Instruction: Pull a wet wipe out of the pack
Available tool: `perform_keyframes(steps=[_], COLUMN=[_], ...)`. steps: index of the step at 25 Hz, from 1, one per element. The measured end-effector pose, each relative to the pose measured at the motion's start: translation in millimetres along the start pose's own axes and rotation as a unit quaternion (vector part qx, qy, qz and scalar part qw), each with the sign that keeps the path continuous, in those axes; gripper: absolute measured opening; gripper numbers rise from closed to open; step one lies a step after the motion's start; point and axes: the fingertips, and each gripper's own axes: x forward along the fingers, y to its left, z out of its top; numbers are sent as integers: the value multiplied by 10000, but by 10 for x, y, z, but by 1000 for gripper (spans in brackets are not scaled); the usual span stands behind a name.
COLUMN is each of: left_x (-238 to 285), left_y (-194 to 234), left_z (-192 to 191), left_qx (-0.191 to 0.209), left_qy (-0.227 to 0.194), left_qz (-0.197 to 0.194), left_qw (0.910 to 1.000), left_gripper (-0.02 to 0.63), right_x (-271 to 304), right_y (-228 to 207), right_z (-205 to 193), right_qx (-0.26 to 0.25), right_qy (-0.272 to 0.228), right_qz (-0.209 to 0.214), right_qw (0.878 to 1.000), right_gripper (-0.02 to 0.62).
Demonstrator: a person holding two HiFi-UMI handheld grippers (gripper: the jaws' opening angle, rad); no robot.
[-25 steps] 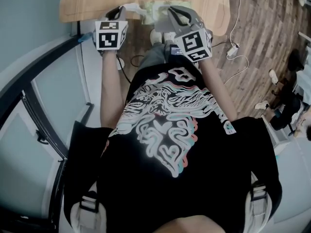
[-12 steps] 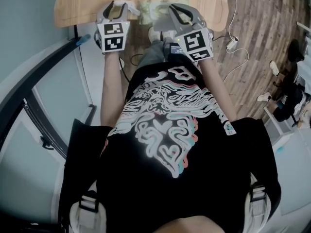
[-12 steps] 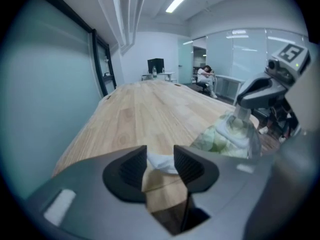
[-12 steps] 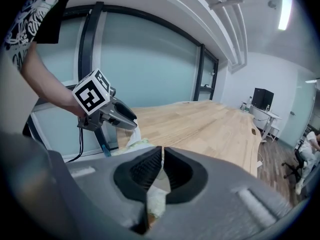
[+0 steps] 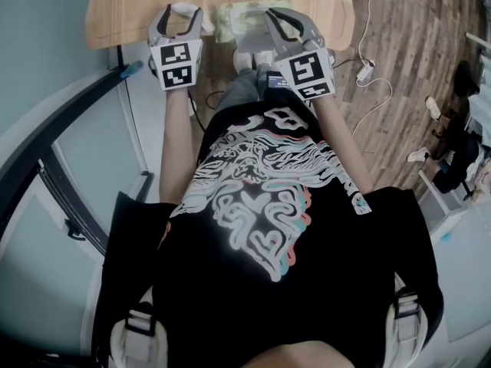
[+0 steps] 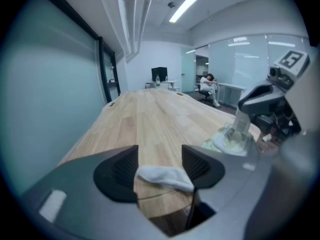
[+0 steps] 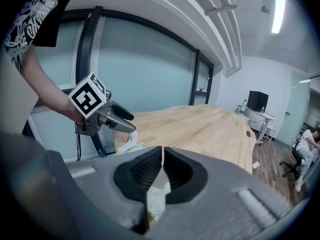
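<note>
Wipe [image 6: 165,177] lies crosswise, apparently loose, between just-opened jaws of left claw [image 6: 160,158].

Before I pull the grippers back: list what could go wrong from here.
1. The left gripper has just been opening; the wipe drapes between its jaws, near the table edge, and may snag a pad and get dragged off.
2. The right gripper, shut, sits on the pack; lifting it could tug the pack.
</note>
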Motion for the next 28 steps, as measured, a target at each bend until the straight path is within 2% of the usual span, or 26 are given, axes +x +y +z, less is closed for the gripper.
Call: perform_keyframes(steps=[3, 8, 12, 13, 15, 21, 28], left_x=[-69, -240, -372, -416, -512, -754, -990], left_y=[-16, -9, -49, -66, -121, -303, -450], left_z=[137, 361, 448, 476, 547, 838, 1223], left_qx=[-21, -154, -417, -458, -433, -90, -147], left_qy=[-247, -741, -914, -970, -1063, -1432, -1846], left_qz=[1, 239, 152, 101, -9, -267, -463], left_qw=[9997, 9968, 9948, 9942, 9934, 9893, 9816], left_gripper=[241, 236, 224, 177, -9, -9, -9], right_x=[-58, -175, -275, -301, -354, -482, -650], right_y=[-52, -134, -155, -162, -180, -204, -290], right_z=[57, 178, 277, 303, 360, 546, 702], right_qx=[23, 223, 216, 216, 220, 107, 122], right_qy=[-89, -390, -538, -572, -639, -877, -1045], right_qz=[-79, -164, -250, -276, -328, -504, -761], right_qw=[9999, 9989, 9980, 9978, 9972, 9948, 9915], right_gripper=[12, 11, 11, 11, 11, 11, 0])
